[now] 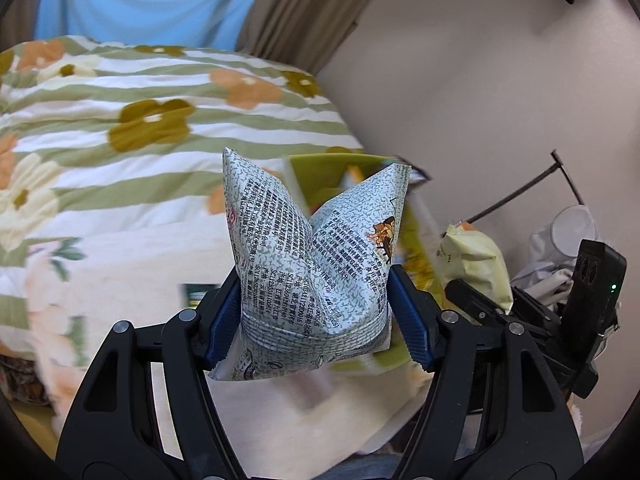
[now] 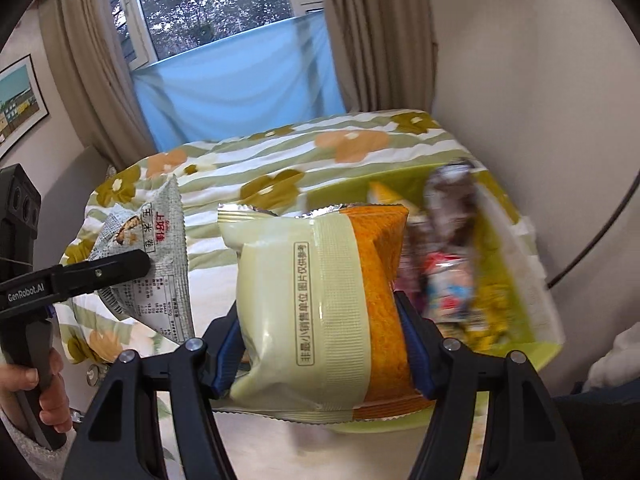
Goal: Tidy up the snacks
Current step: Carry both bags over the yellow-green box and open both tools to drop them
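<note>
The left gripper [image 1: 314, 312] is clamped on a grey snack packet [image 1: 312, 256] held above the floral bedspread [image 1: 120, 120], while the right gripper [image 2: 320, 344] is clamped on a cream-and-orange snack bag [image 2: 320, 304] at the near edge of the green box [image 2: 520, 320] containing other snacks.

Bed covered with green-and-white striped quilt with orange and olive flowers [image 2: 280, 160], pushed against plain beige wall [image 2: 520, 80]. Behind it, window with white frame [image 2: 208, 4], trees outside, daylight. Light blue cloth [image 2: 240, 92] across lower pane. Beige curtains [image 2: 80, 72] both sides. Framed picture [image 2: 20, 100] left wall.
</note>
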### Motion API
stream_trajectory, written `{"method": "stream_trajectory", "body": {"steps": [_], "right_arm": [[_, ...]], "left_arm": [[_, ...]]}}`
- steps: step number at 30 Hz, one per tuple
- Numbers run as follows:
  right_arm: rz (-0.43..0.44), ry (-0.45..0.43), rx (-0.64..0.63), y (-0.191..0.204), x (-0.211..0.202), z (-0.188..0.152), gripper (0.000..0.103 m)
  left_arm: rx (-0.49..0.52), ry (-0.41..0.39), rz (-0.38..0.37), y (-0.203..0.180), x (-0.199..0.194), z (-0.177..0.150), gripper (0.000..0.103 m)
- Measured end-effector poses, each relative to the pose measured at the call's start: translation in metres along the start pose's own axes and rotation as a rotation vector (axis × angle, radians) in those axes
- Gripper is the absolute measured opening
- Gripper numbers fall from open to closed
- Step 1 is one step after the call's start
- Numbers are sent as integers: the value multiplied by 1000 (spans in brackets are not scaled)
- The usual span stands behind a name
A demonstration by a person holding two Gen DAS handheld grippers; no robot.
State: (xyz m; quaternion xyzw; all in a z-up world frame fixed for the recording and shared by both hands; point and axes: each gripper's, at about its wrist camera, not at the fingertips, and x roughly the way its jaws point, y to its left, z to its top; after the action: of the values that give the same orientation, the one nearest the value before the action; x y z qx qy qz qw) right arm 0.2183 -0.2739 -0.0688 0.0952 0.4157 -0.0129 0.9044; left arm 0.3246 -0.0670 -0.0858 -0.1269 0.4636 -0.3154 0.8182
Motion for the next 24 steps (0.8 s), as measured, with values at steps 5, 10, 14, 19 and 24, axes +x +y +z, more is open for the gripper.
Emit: {"method": "stream_trajectory", "body": {"steps": [5, 10, 14, 19, 24], "right_arm": [[-27, -4, 17, -67, -14, 1, 63], [-30, -2, 36, -121, -22, 5, 63], [-27, 0, 20, -149, -23, 9, 63], [-4, 8, 5, -173, -21, 13, 63], [33, 24, -34, -182, -13, 17, 63]], "left_arm": [[21, 26, -14, -64, 53, -2, 66], [16, 55, -18, -105, 102, -7, 66], [8, 74, -11, -130, 137, -13, 66], [8, 97, 111, -147, 164, -27, 100], [-19, 78, 170, -142, 156, -42, 102]]}}
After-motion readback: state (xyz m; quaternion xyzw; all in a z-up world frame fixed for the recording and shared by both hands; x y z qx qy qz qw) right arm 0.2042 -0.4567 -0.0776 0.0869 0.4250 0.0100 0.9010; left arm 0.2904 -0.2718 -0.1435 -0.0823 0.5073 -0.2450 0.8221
